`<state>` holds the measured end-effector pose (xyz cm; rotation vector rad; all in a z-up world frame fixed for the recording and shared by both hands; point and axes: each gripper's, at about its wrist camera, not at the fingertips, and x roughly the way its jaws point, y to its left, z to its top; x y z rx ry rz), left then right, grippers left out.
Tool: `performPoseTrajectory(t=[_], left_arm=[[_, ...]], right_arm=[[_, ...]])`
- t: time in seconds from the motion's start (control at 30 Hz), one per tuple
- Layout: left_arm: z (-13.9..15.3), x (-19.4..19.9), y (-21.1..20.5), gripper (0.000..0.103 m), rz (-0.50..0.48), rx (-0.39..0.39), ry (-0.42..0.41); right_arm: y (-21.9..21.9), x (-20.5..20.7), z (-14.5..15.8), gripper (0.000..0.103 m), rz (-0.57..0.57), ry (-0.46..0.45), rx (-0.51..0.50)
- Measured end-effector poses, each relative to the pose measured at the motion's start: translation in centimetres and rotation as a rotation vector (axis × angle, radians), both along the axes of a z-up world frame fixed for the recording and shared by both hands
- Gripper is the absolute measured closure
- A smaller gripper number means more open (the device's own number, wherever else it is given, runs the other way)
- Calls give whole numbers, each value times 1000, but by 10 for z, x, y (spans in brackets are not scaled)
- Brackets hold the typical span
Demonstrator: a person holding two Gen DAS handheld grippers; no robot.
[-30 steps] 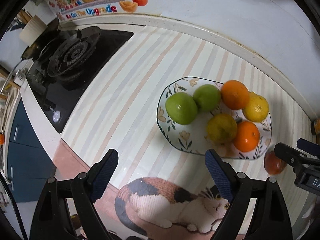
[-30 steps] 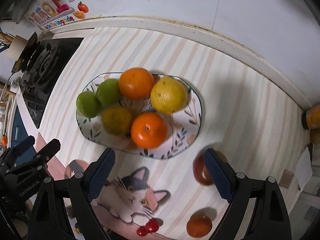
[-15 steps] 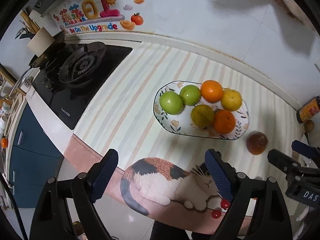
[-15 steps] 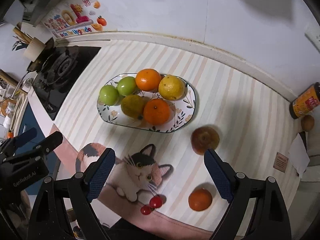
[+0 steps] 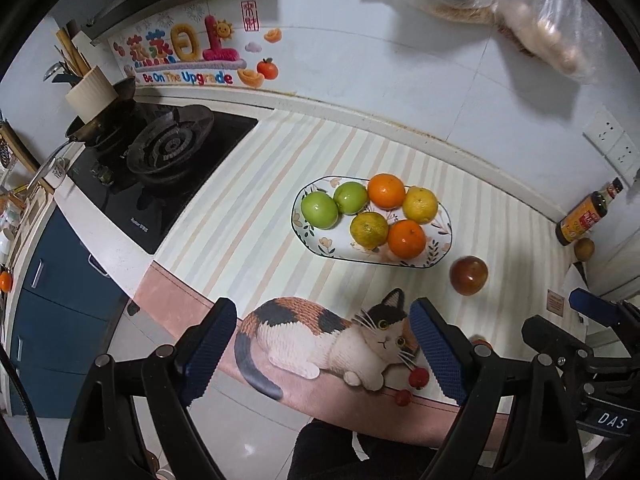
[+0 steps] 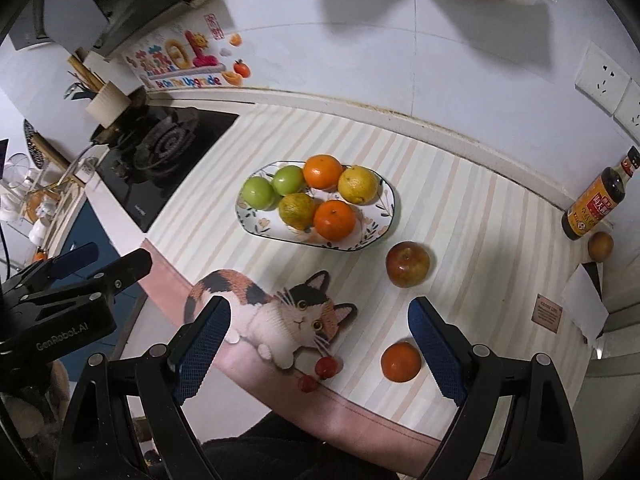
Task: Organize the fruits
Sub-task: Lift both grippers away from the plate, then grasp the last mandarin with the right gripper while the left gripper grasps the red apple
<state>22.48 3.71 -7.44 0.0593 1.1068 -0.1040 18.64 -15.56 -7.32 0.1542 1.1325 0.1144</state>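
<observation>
Both tongs, left (image 5: 324, 344) and right (image 6: 318, 342), gaped empty above the striped counter (image 6: 460, 208); six round fruits filled the oval plate (image 6: 384, 216), a red apple (image 6: 407, 264) and one orange (image 6: 401, 361) lay loose.

— What did the left black plastic two-finger gripper (image 5: 322, 344) look like?
— Blue textured pads, silver screws, a thin cable.
— And the right black two-finger gripper (image 6: 318, 342)?
— Alike; white "DAS" lettering showed on its body.

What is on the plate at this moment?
The plate holds six fruits: two green apples, two oranges, a yellow citrus and a greenish-yellow one. Anything beneath them is hidden.
</observation>
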Motion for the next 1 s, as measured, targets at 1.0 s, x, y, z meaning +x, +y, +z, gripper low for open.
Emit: performPoseTrajectory(t=[1.0], left_arm=[[-115, 22, -99, 0, -170, 189, 164]], right_arm=[[-103, -7, -237, 26, -308, 441, 206]])
